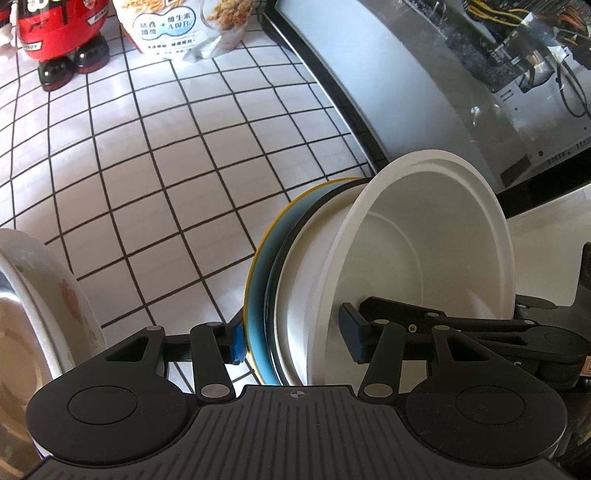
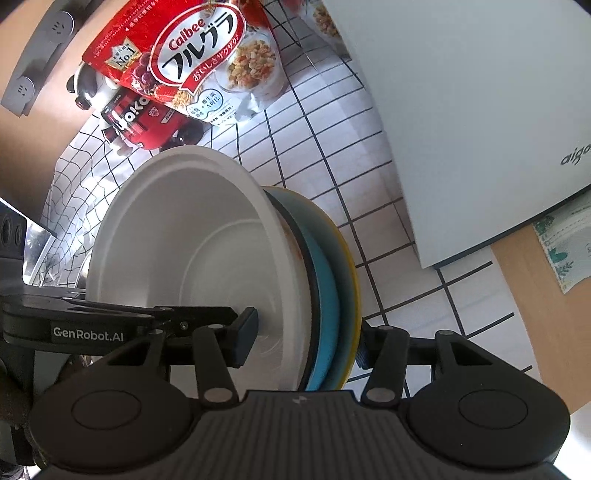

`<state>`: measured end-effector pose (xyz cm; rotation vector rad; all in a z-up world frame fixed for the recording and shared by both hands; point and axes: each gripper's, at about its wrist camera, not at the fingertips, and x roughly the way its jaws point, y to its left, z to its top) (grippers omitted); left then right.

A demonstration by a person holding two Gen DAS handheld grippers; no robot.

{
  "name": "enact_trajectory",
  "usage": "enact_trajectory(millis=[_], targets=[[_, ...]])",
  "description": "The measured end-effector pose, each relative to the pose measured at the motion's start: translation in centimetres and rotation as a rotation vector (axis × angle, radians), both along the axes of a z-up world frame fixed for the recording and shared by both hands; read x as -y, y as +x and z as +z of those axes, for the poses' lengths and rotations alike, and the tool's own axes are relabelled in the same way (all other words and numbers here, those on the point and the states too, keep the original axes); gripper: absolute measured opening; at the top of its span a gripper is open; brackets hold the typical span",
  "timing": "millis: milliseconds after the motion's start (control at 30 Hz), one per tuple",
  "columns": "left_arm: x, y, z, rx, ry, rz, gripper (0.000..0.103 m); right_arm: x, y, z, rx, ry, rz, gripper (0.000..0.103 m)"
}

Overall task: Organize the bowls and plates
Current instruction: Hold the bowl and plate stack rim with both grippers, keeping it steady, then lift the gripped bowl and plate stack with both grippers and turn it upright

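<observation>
A stack of dishes stands on edge above the tiled counter: a white bowl point(image 1: 424, 236) nested on a white plate with a dark rim point(image 1: 291, 295) and a blue plate with a yellow rim point(image 1: 258, 280). My left gripper point(image 1: 295, 341) is shut on the stack, one pad inside the bowl, one behind the blue plate. My right gripper point(image 2: 304, 341) is shut on the same stack from the opposite side; the white bowl point(image 2: 192, 240) and blue plate point(image 2: 328, 280) show there. Each gripper's finger shows in the other's view.
A white bowl with an orange pattern point(image 1: 55, 295) sits at the left, beside a metal sink edge. A cereal bag point(image 2: 207, 62) and a red figurine point(image 1: 62, 33) stand at the back. A white appliance point(image 2: 461, 110) is on the right. The counter point(image 1: 147, 166) is white tile.
</observation>
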<state>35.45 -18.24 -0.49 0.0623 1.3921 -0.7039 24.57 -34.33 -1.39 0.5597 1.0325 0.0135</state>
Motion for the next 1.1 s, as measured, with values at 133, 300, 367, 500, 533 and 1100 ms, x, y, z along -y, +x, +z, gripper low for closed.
enact_trajectory(millis=[133, 300, 367, 500, 533, 1100], targets=[[0.0, 0.0, 0.7, 0.004, -0.005, 0.003, 0.054, 0.0, 0.0, 0.8, 0.006, -0.006, -0.005, 0.052], [-0.1, 0.0, 2.1, 0.018, -0.004, 0.007, 0.054, -0.1, 0.0, 1.9, 0.013, -0.003, -0.007, 0.052], [-0.3, 0.0, 2.8, 0.029, -0.011, 0.007, 0.054, -0.3, 0.0, 2.5, 0.021, -0.006, -0.006, 0.052], [-1.3, 0.0, 4.3, 0.055, -0.039, 0.016, 0.054, -1.2, 0.2, 4.1, 0.047, -0.034, 0.005, 0.052], [-1.7, 0.0, 4.6, 0.06, -0.047, 0.022, 0.054, -1.5, 0.3, 4.5, 0.053, -0.042, 0.009, 0.052], [-16.9, 1.9, 10.6, 0.173, -0.032, 0.292, 0.055, -14.5, 8.4, 9.6, 0.155, -0.081, 0.328, 0.052]])
